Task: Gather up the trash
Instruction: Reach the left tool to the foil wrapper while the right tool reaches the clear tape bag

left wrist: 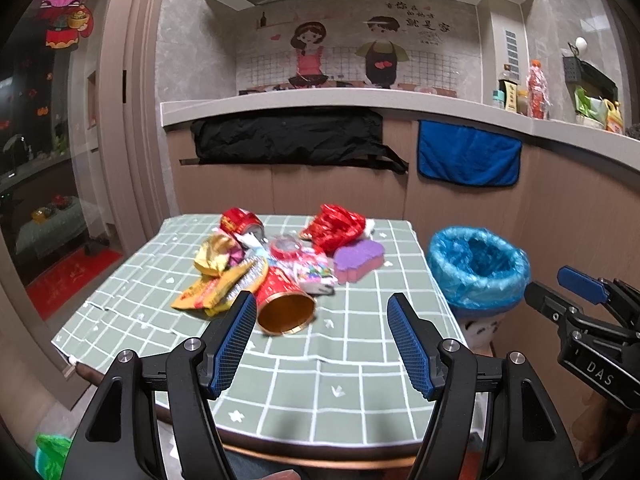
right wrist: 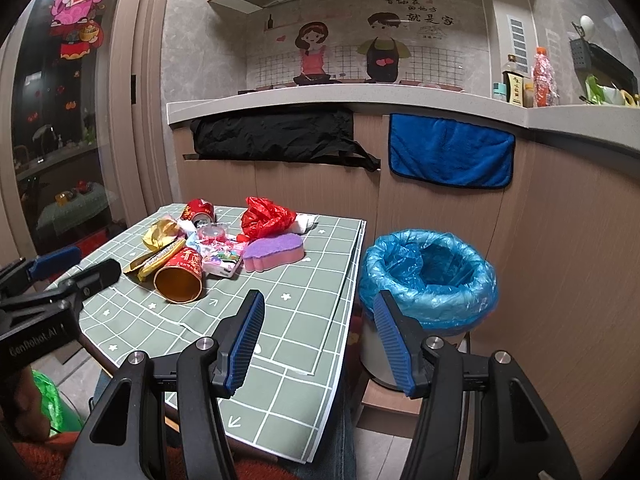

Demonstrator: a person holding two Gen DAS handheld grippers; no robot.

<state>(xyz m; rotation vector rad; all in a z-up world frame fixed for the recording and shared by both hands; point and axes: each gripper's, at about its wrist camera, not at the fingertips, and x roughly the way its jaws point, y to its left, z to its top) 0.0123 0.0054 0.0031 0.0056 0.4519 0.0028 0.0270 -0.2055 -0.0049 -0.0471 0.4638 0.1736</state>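
A pile of trash lies on the green checked table (left wrist: 352, 360): a red paper cup (left wrist: 282, 304) on its side, yellow wrappers (left wrist: 216, 284), a red can (left wrist: 240, 222), a red plastic bag (left wrist: 334, 226), a purple-pink sponge (left wrist: 358, 260). My left gripper (left wrist: 322, 344) is open and empty, just short of the cup. My right gripper (right wrist: 318, 340) is open and empty, above the table's right edge beside the blue-lined bin (right wrist: 428, 276). The cup (right wrist: 178, 278), sponge (right wrist: 274, 256) and bag (right wrist: 266, 218) show in the right wrist view too.
The bin (left wrist: 478, 272) stands on the floor right of the table. Behind are a kitchen counter (left wrist: 320, 98) with bottles, a black cloth (left wrist: 288, 140) and a blue towel (left wrist: 468, 154). A glass door is at the left. A green bag (right wrist: 48, 404) lies low left.
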